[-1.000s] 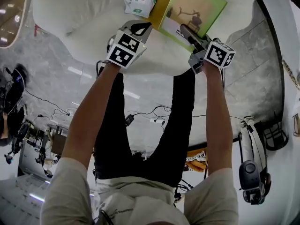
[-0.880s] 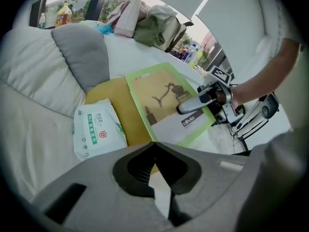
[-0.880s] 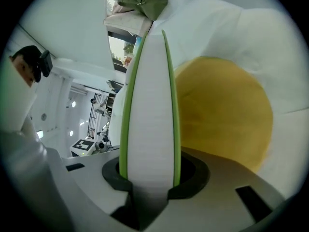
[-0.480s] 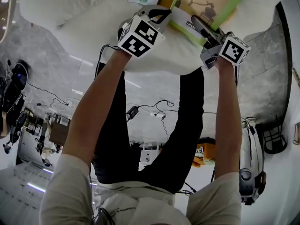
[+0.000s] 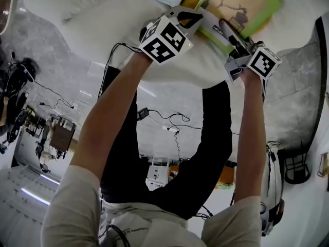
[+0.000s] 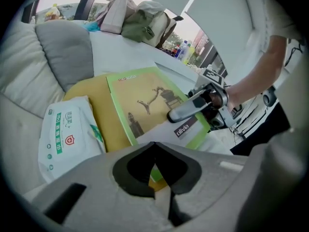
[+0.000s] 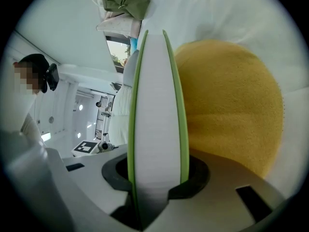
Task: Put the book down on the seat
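The right gripper [image 7: 154,180] has its fingers clamped on the green book [image 5: 241,6] over the yellow cushion [image 7: 231,105]; the left gripper [image 6: 154,146] has its fingers together, empty.

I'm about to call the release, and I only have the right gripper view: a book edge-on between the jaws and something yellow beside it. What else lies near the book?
Observer: A white pack of wipes lies just left of the green book, against the edge of the yellow cushion that the book is over. The right claw is clamped on the book's near edge.
Operator: I see only the other claw's marker cube. What is that claw doing?
Observer: The left claw is shut with nothing in it. Its tips are just short of the book's near corner.
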Available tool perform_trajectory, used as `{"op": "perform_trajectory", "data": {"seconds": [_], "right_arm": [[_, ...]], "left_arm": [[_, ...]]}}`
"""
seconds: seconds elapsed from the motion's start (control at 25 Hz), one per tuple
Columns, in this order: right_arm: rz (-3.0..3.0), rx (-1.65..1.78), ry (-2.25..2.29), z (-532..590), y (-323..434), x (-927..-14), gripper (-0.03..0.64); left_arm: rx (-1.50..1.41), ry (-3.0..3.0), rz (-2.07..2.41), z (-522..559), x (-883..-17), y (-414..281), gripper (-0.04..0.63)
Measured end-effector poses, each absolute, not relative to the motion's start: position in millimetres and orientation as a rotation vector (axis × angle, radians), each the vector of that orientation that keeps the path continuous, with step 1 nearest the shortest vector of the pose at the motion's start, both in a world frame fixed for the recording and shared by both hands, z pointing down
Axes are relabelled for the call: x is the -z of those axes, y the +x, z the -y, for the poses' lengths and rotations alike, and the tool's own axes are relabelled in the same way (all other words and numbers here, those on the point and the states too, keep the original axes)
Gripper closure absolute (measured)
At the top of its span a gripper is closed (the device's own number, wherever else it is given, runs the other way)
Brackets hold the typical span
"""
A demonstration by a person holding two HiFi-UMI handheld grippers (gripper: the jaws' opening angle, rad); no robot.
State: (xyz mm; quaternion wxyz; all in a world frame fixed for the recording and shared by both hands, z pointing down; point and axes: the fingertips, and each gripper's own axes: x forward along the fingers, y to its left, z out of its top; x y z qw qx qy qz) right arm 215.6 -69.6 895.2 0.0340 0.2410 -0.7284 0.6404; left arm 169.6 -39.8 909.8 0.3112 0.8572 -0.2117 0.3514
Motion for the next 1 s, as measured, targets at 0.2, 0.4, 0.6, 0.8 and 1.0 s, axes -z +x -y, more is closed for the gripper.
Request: {"op": "perform_trajectory", "data": {"seconds": [0.2, 0.4, 0.6, 0.8, 1.0], "right_arm": [[2.259, -1.987, 0.744, 69.0, 220.3, -893.4, 0.479], [2.235, -2.009, 0.782, 64.6, 236.9, -894.1, 0.473], [2.219, -2.054, 0.846, 61.9, 255.8, -885.5, 0.460], [2.134, -2.087, 0.924, 52.4, 262.5, -879.3, 0.457], [2.020, -2.050, 1.050, 44.1, 265.3, -875.5, 0.457]], "left_arm": [[-0.909, 2.225, 0.595, 40.1, -911.1, 169.8, 0.586], [-0.898, 2.188, 0.645, 42.7, -913.4, 169.4, 0.586], [-0.904, 2.148, 0.703, 44.2, -911.3, 168.7, 0.586], [-0.931, 2.101, 0.736, 45.6, -906.9, 166.6, 0.586], [-0.944, 2.072, 0.712, 45.8, -902.4, 163.5, 0.586]]}}
